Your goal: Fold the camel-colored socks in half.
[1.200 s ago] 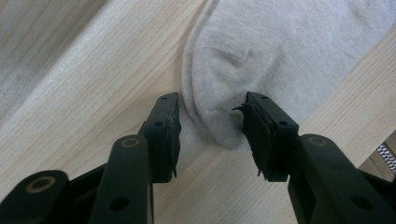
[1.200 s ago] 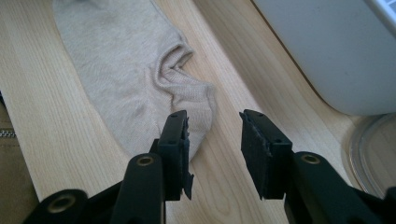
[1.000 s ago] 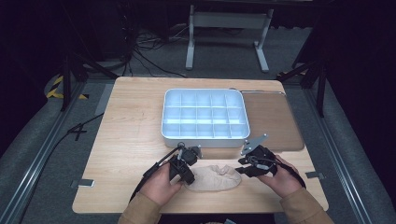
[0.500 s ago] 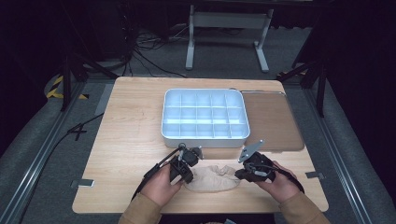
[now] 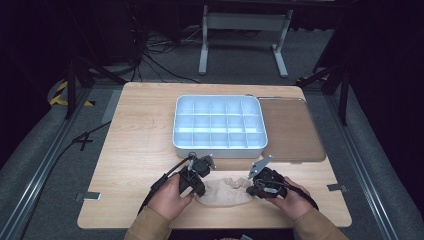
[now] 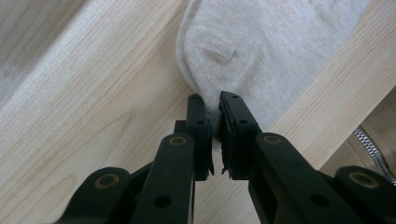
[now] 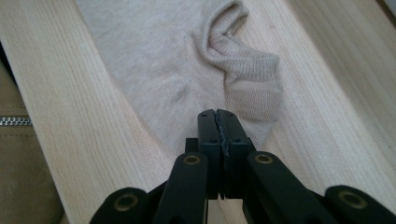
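A beige sock [image 5: 225,192] lies flat on the wooden table [image 5: 140,130] near its front edge, between my two hands. My left gripper [image 5: 199,192] is at the sock's left end. In the left gripper view its jaws [image 6: 212,100] have just been closing and pinch the rounded edge of the sock [image 6: 266,51]. My right gripper [image 5: 251,189] is at the sock's right end. Its jaws [image 7: 216,114] have just been closing too and stand pressed together on the sock's [image 7: 154,60] edge, just below the ribbed cuff [image 7: 243,65].
A white tray [image 5: 219,146] with several empty compartments stands behind the sock at mid-table. A brown flat lid [image 5: 292,130] lies to its right. The table's front edge runs close under my hands. A tan zipped sleeve [image 7: 14,140] is at the edge of the right gripper view.
The right gripper has sunk a little and come in onto the sock's right end. The left hand has stayed at the left end.
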The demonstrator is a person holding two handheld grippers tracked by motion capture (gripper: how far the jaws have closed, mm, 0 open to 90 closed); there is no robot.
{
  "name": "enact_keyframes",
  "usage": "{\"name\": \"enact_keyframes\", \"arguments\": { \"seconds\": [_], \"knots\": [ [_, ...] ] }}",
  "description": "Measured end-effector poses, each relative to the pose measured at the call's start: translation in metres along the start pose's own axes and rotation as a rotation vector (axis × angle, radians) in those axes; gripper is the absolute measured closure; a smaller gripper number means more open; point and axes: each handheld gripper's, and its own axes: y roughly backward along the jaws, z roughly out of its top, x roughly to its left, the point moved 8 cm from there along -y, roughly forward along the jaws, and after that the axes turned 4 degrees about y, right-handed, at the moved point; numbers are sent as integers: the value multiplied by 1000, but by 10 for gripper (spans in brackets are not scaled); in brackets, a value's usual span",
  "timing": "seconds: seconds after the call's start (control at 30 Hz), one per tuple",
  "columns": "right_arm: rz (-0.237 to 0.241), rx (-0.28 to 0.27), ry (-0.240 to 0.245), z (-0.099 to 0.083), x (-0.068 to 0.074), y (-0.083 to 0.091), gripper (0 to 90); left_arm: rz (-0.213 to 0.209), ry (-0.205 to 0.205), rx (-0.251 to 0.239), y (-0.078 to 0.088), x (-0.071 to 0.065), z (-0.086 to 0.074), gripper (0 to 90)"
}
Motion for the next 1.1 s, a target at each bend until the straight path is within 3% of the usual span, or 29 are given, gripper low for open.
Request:
{"name": "enact_keyframes", "arguments": {
  "seconds": [0.13,0.5,0.83,1.1],
  "knots": [
    [12,-5,-19,-1,-2,-2,890,-7,2,-3,1,-1,0,827],
    [-9,4,4,-1,-1,-2,892,-22,3,-26,7,-3,1,827],
    [-20,-10,-3,-2,0,-2,893,-46,-30,-62,21,-10,7,827],
    [-16,-30,-13,-3,0,-2,893,-90,-51,-99,30,-20,16,829]
  ]
}}
